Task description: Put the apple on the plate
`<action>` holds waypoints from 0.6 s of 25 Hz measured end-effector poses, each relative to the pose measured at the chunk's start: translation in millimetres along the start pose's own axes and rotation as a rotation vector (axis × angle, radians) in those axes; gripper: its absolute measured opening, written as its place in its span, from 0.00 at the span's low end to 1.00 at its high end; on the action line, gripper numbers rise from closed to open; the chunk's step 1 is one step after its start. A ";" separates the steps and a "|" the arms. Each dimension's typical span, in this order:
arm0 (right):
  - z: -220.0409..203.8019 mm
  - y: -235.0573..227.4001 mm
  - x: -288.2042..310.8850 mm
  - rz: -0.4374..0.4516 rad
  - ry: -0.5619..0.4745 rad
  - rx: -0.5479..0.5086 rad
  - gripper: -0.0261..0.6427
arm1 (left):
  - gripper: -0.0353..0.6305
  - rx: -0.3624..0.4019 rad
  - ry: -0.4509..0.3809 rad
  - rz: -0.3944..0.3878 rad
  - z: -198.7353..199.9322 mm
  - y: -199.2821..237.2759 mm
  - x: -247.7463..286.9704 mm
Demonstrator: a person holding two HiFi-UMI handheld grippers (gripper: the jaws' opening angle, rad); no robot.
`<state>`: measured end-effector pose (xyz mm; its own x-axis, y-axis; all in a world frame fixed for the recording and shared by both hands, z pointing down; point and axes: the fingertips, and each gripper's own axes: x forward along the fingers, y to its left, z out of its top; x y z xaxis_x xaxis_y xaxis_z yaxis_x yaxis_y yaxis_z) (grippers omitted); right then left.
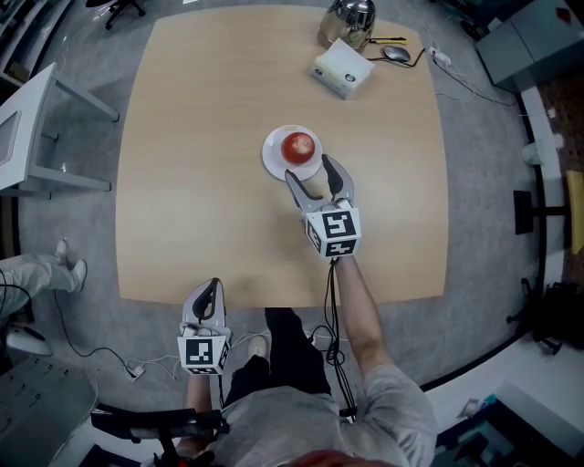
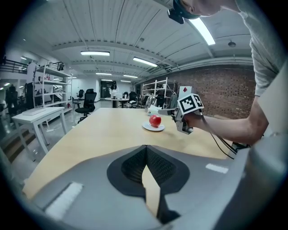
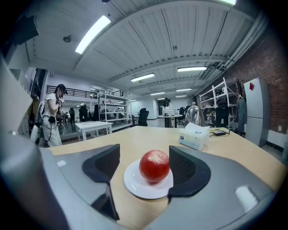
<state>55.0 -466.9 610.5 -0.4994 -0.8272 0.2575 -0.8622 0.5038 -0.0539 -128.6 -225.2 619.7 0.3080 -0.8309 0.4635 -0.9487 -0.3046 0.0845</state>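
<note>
A red apple (image 1: 298, 146) rests on a small white plate (image 1: 275, 160) near the middle of the wooden table. My right gripper (image 1: 317, 181) is open just in front of the plate, its jaws apart and clear of the apple. In the right gripper view the apple (image 3: 154, 165) sits on the plate (image 3: 135, 184) ahead of the spread pads (image 3: 104, 165). My left gripper (image 1: 210, 296) is shut at the table's near edge, holding nothing. From the left gripper view, the apple (image 2: 155, 120) and plate (image 2: 148, 128) show far off, with the right gripper's marker cube (image 2: 190, 103) beside them.
A white tissue box (image 1: 343, 69), a shiny kettle (image 1: 349, 18) and a mouse (image 1: 396, 54) with cables sit at the table's far right corner. A white side table (image 1: 32, 119) stands at left. A person stands in the room's background (image 3: 51, 116).
</note>
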 end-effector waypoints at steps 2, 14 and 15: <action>5.8 3.7 -9.4 -0.004 -0.009 -0.003 0.54 | 0.08 0.006 -0.010 -0.003 2.5 -2.0 -6.5; 30.5 20.8 -54.2 -0.015 -0.039 -0.021 0.47 | 0.08 0.031 -0.061 -0.022 16.2 -9.5 -32.8; 32.8 23.8 -59.1 -0.013 -0.042 -0.023 0.45 | 0.08 0.034 -0.066 -0.023 18.1 -10.9 -36.8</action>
<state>61.2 -414.1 562.4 -0.4913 -0.8434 0.2174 -0.8669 0.4976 -0.0288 -128.3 -199.7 585.7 0.3348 -0.8520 0.4024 -0.9387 -0.3387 0.0639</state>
